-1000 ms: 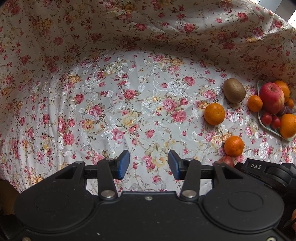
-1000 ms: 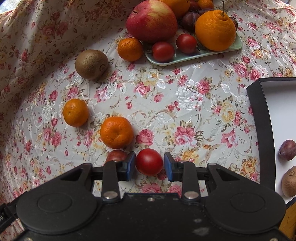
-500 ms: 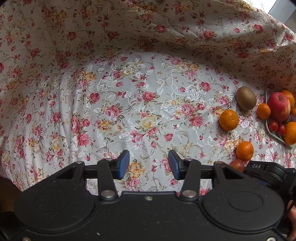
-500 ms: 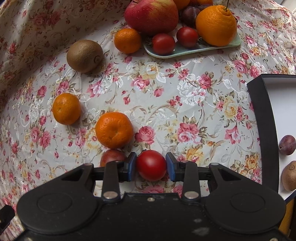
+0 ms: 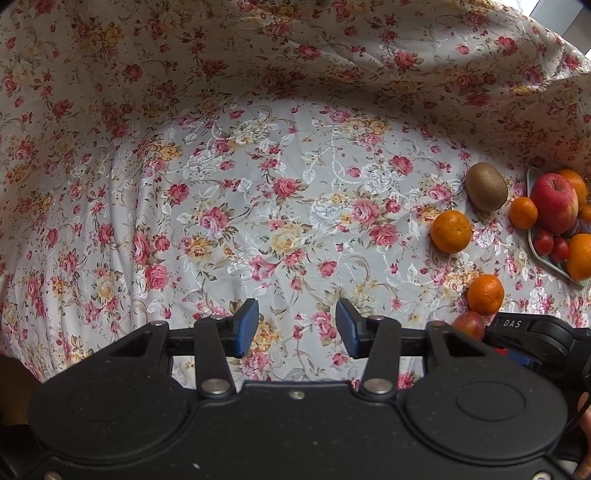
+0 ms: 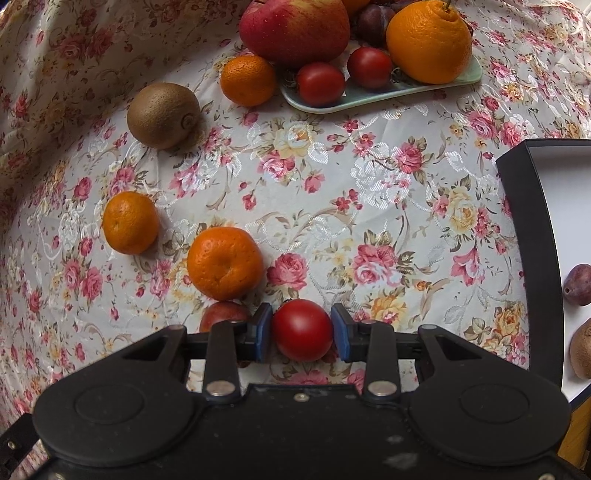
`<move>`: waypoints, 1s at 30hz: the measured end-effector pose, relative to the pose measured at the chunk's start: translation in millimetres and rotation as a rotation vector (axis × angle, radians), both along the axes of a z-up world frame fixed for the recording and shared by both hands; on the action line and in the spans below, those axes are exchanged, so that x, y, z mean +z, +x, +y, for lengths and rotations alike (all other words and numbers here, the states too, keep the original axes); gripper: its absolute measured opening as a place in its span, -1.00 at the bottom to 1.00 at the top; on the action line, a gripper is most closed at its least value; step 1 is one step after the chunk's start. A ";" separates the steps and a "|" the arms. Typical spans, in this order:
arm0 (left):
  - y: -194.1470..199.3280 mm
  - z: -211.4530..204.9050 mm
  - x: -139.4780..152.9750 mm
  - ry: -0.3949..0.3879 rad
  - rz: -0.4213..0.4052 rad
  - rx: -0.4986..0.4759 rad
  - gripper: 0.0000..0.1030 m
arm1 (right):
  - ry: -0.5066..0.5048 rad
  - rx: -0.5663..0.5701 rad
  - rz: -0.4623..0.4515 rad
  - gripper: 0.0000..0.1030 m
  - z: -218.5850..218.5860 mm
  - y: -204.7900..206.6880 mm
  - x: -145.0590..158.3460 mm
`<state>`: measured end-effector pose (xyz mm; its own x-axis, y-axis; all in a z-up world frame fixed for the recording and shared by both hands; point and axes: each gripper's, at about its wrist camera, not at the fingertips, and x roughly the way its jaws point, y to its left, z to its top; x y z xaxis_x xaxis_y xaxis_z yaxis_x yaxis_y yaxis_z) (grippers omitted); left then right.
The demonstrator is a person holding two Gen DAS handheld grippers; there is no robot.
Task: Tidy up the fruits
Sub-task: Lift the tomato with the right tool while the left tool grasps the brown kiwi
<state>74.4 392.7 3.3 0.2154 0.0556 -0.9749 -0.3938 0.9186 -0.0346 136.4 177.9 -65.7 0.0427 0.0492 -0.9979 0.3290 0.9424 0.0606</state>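
Observation:
My right gripper [image 6: 301, 330] is shut on a red tomato [image 6: 302, 329], held just above the floral cloth. A red plum [image 6: 221, 314] lies just left of it, behind the left finger. Two mandarins [image 6: 224, 263] [image 6: 130, 222], a kiwi [image 6: 162, 115] and a third mandarin [image 6: 248, 79] lie on the cloth. A pale green plate [image 6: 388, 95] holds an apple [image 6: 295, 26], an orange [image 6: 428, 40] and two tomatoes [image 6: 320, 83]. My left gripper [image 5: 297, 328] is open and empty over bare cloth, with the fruit [image 5: 451, 232] to its right.
A black-rimmed white box [image 6: 532, 258] at the right holds a plum [image 6: 578, 284] and a kiwi [image 6: 581, 352]. The floral cloth [image 5: 258, 184] rises in folds at the back. The right gripper's body [image 5: 535, 332] shows at the lower right of the left wrist view.
My right gripper has lifted slightly with the tomato between its pads, and the fruit behind looks nearer. My left gripper has drifted left and back, staying open.

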 end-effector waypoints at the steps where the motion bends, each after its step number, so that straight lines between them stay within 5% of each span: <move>1: 0.5 -1.9 0.0 0.003 -0.001 -0.003 0.06 | 0.006 0.002 0.000 -0.28 -1.2 0.0 0.1; 20: 15.8 -42.0 -1.2 0.003 0.005 -0.052 0.06 | 0.005 0.019 -0.088 -0.34 -30.9 -11.9 32.6; 30: 30.1 -65.6 -22.4 0.021 0.041 -0.058 0.06 | 0.165 -0.015 -0.039 -0.34 -62.7 -30.2 50.0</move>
<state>104.5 327.0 -19.1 0.1784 0.0645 -0.9818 -0.3406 0.9402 -0.0002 106.2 115.2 -15.7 0.0831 0.2110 -0.9739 0.3375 0.9136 0.2267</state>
